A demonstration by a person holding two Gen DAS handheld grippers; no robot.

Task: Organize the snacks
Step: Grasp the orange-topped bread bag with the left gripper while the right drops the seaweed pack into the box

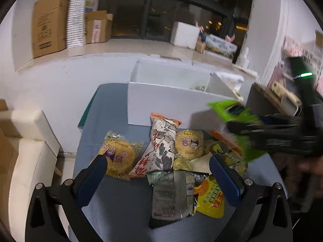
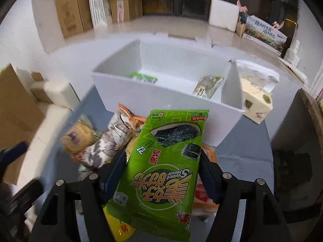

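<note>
The right gripper is clamped across the width of a flat green foil seaweed snack packet, holding it in the air above the pile of loose snacks, short of the white foam box. The step in hand, by judgement, is the carry of this packet to the box. The next move calls for bringing it forward over the front wall and choosing a compartment: the larger one already holds a small green packet and a pale printed sachet, and a white upright divider separates it from a narrower section on the right. Matching it with the green packet seems the likely aim.

The left gripper hangs above the pile with its jaws wide apart and nothing between them. Below it lie a yellow round-biscuit packet, a long white and orange printed bag, a silver-grey sachet and a yellow pouch, among others.

The surface is a grey-blue tabletop. A cream tissue pack sits just beside the box on the right. Behind runs a pale ledge with brown cardboard cartons under a dark window; white cushioned seating stands to the left.
</note>
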